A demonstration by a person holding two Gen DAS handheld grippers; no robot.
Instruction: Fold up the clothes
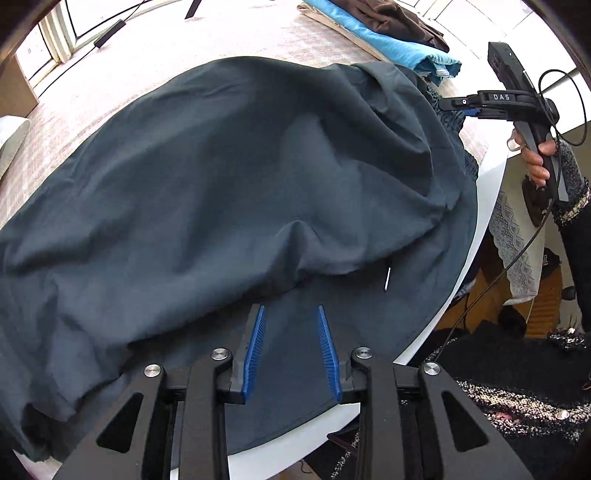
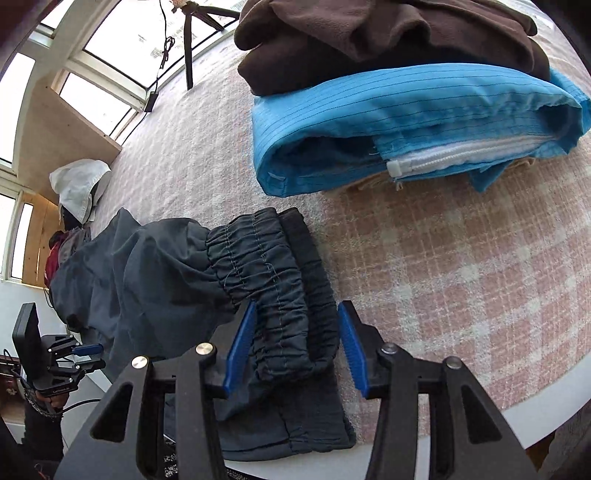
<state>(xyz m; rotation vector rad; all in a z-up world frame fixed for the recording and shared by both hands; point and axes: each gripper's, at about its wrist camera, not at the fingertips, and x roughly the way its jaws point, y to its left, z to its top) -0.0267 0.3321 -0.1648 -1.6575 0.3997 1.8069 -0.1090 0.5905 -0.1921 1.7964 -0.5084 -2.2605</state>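
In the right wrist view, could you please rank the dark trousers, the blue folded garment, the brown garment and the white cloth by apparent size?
1. dark trousers, though nearest the camera
2. blue folded garment
3. brown garment, cut off by the frame, so unsure against the blue
4. white cloth

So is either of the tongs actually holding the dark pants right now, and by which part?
Neither. The left tongs stand open above the dark pants. The right tongs straddle the elastic waistband with pads apart, not pinching it.

Dark trousers point(image 1: 229, 177): lower left end ran off frame edge.
Brown garment point(image 2: 388, 33): top cropped.
Beige item point(image 2: 373, 182): mostly hidden under blue garment point(image 2: 406, 122).
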